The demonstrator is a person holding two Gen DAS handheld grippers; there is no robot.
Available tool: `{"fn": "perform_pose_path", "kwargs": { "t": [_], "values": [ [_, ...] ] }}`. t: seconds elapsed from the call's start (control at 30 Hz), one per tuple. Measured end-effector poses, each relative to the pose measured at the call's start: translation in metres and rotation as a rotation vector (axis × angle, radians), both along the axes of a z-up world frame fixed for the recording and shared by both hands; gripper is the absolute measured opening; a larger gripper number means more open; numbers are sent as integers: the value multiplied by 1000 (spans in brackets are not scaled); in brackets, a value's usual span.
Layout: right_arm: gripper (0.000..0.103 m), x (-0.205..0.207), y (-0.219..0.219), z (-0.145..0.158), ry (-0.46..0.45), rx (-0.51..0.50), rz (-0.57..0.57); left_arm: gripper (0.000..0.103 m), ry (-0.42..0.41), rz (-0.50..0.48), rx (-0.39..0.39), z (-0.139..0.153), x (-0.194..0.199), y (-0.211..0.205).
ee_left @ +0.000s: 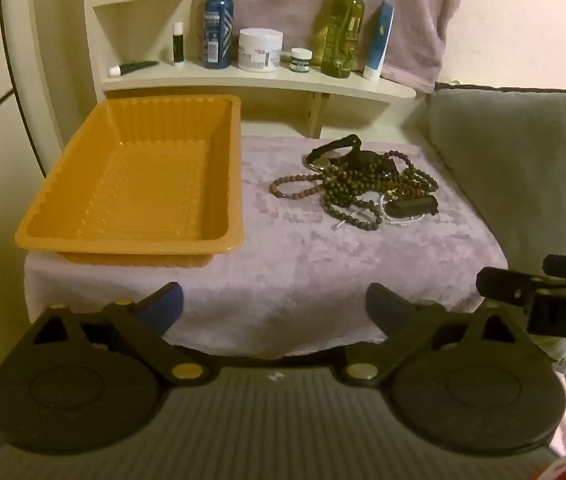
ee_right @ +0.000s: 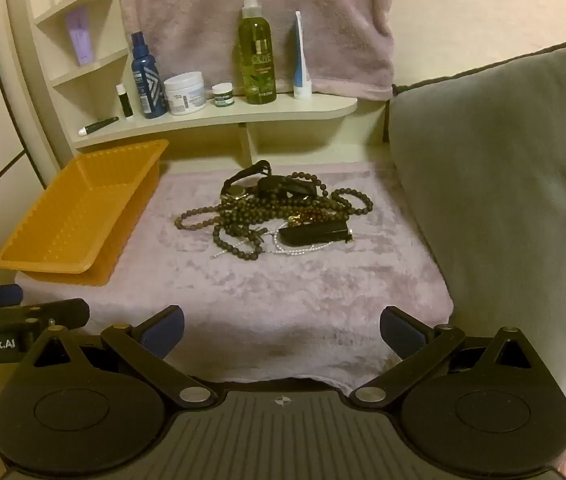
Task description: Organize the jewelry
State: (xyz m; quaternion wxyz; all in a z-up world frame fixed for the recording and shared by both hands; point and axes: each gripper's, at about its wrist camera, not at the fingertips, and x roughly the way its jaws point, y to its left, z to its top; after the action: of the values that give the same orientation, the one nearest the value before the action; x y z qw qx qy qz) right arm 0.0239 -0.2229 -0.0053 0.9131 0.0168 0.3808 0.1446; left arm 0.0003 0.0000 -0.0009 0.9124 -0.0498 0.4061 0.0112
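A lilac plush cloth (ee_left: 303, 280) covered the small table, and everything else is placed from it. A grey cushion (ee_right: 503, 184) stood against the cloth's right edge, seen whole in the right wrist view and only in part in the left. A lilac towel (ee_right: 251, 20) hung on the wall behind the cloth, above a cream shelf (ee_left: 243, 80). That shelf carried a blue spray bottle (ee_left: 217, 24), a white jar (ee_left: 260, 50), a small green-labelled jar (ee_left: 301, 60), an olive-green spray bottle (ee_right: 256, 52) and a blue-and-white tube (ee_left: 381, 40). Only the right wrist view showed the upper corner shelves, with a lilac tube (ee_right: 79, 36) on one.

On the cloth's left side sat the orange plastic tray (ee_left: 63, 200), with nothing inside. On the right half of the cloth lay the jewelry heap (ee_right: 275, 212): dark bead necklaces, a wristwatch (ee_right: 239, 190) at the back, a black oblong case (ee_right: 315, 234) at the front and a pale pearl strand (ee_right: 299, 250) under it.

The left gripper (ee_left: 275, 306) hovered at the cloth's near edge, fingers spread wide and holding nothing. The right gripper (ee_right: 281, 330) hovered likewise at that edge, spread apart and empty.
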Motion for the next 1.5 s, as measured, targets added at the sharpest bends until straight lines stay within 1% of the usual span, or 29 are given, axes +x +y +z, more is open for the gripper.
{"fn": "perform_pose_path", "kwargs": {
  "t": [0.07, 0.13, 0.2, 0.27, 0.43, 1.2, 1.5],
  "values": [
    [103, 0, 0, 0, 1, 2, 1, 94, 11, -4, -7, -1, 0, -2],
    [103, 0, 0, 0, 1, 4, -1, 94, 32, 4, -29, 1, 8, 4],
    [103, 0, 0, 0, -1, 4, 0, 94, -5, 1, -35, 0, 2, 3],
    [103, 0, 0, 0, -1, 4, 0, 94, -13, -1, -42, 0, -1, 3],
    [103, 0, 1, 0, -2, 3, 0, 94, -8, -3, -32, 1, -1, -1],
    [103, -5, 2, 2, -6, 5, 1, 94, -17, 0, -33, 6, -2, 1],
    [103, -1, 1, 3, -7, 6, 1, 94, -20, 0, -32, 6, -2, 1]
  ]
}}
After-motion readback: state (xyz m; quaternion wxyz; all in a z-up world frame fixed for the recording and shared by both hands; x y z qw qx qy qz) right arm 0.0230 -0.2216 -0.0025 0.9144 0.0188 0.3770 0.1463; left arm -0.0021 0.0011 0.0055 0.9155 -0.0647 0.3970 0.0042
